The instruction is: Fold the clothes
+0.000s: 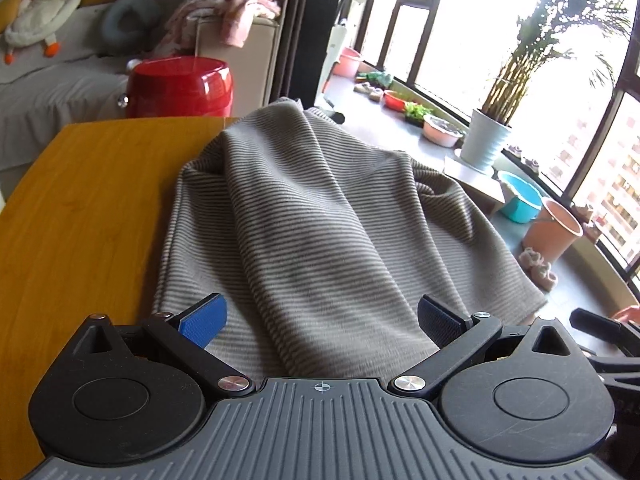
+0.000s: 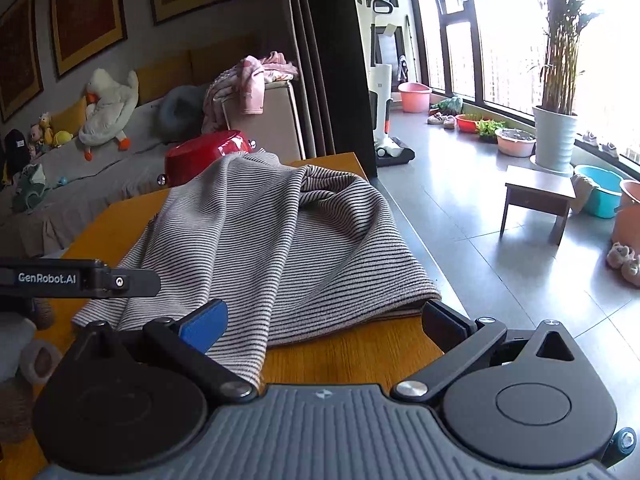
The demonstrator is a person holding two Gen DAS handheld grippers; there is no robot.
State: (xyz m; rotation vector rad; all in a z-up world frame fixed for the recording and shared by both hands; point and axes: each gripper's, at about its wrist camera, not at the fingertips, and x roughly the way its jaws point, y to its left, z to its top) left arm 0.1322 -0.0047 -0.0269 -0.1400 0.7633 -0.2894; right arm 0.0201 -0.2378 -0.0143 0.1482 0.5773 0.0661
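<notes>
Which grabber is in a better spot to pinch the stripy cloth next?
Probably the right gripper: a corner flap of the striped cloth hangs between its open fingers, above the wooden table. The left gripper, also open, faces only the cloth's flat middle.

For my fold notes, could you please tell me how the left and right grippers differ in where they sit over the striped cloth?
The left gripper is over the striped cloth, with fabric across its whole gap. The right gripper is at the cloth's near edge, with bare table in most of its gap. Both are open and grip nothing.
</notes>
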